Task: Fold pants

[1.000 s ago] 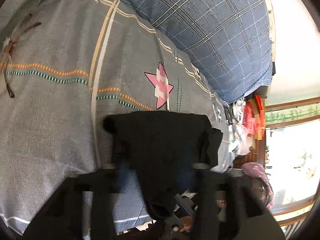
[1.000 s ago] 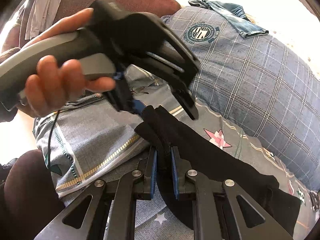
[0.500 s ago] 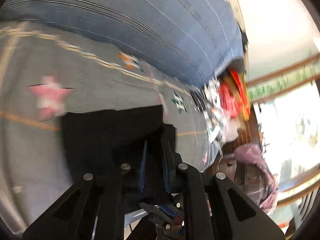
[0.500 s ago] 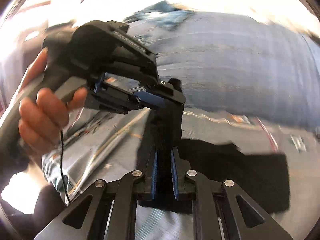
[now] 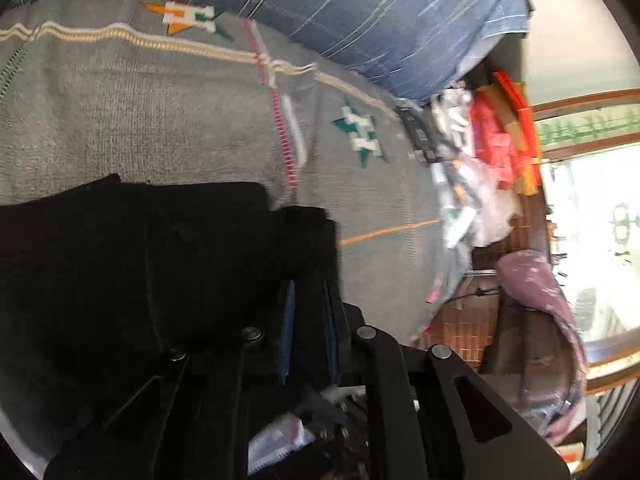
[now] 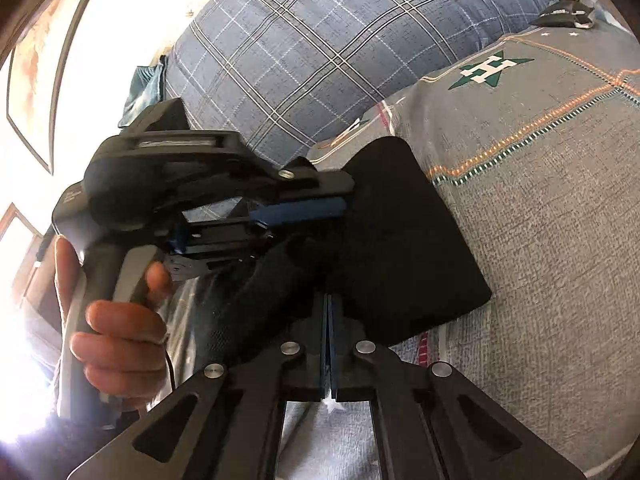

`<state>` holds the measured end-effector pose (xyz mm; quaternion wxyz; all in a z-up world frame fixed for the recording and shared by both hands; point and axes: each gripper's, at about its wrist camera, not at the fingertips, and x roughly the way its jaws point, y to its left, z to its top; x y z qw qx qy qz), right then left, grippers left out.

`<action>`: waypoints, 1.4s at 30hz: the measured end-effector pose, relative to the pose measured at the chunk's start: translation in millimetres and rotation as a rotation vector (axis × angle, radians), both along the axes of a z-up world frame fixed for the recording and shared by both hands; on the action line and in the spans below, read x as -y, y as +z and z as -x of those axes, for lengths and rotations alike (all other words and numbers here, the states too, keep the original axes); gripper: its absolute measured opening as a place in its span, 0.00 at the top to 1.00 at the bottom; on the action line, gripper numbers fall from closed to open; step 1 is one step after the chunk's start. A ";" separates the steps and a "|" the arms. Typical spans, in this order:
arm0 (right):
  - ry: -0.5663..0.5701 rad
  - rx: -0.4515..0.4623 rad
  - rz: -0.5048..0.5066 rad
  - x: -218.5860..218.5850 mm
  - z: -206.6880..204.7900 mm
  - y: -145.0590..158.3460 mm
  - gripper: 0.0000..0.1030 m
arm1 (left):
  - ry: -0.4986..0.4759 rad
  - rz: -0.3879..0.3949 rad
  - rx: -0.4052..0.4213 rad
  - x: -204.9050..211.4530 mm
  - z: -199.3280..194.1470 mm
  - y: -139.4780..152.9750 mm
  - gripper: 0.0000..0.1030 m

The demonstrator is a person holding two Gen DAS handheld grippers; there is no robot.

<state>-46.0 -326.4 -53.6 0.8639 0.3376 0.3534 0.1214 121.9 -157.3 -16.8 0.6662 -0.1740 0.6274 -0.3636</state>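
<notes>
The black pants (image 5: 168,248) lie folded in a flat dark slab (image 6: 404,248) on the grey patterned bedspread (image 5: 160,112). My left gripper (image 5: 310,300) is shut on the pants' right edge, with black cloth filling the gap between its blue pads. The right wrist view shows that left gripper (image 6: 346,204) from the side, held by a person's hand (image 6: 120,320), its tips on the pants' left edge. My right gripper (image 6: 328,300) has its blue pads pressed flat together. I see no cloth between them, and their tips sit at the pants' near edge.
A blue plaid quilt (image 6: 320,40) is heaped along the far side of the bed. Plastic bags and red packaging (image 5: 492,152) are piled past the bed's end, beside a purple cloth (image 5: 540,288) and a bright window. Blue jeans (image 6: 144,88) lie behind the quilt.
Both grippers swept sideways across the bed, carrying the pants over into a fold. The right gripper's pads, which had cloth in a gap between them, are now fully together.
</notes>
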 end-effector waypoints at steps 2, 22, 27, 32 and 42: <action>0.021 0.018 -0.001 3.6 5.6 6.6 0.94 | -0.006 0.040 0.038 -17.2 4.5 22.4 0.87; 0.101 -0.047 -0.093 1.3 -57.2 19.8 0.50 | 0.367 0.074 0.088 -165.9 20.7 -10.3 0.38; 0.183 -0.044 -0.057 -10.0 -54.7 25.6 0.50 | 0.380 0.088 0.123 -163.7 33.4 -12.5 0.38; 0.210 -0.045 -0.020 -20.6 -58.0 27.8 0.55 | 0.384 -0.033 0.204 -149.0 43.1 -1.9 0.38; 0.212 -0.046 0.019 -25.5 -58.3 32.1 0.55 | 0.457 -0.268 0.405 -148.6 66.5 14.7 0.36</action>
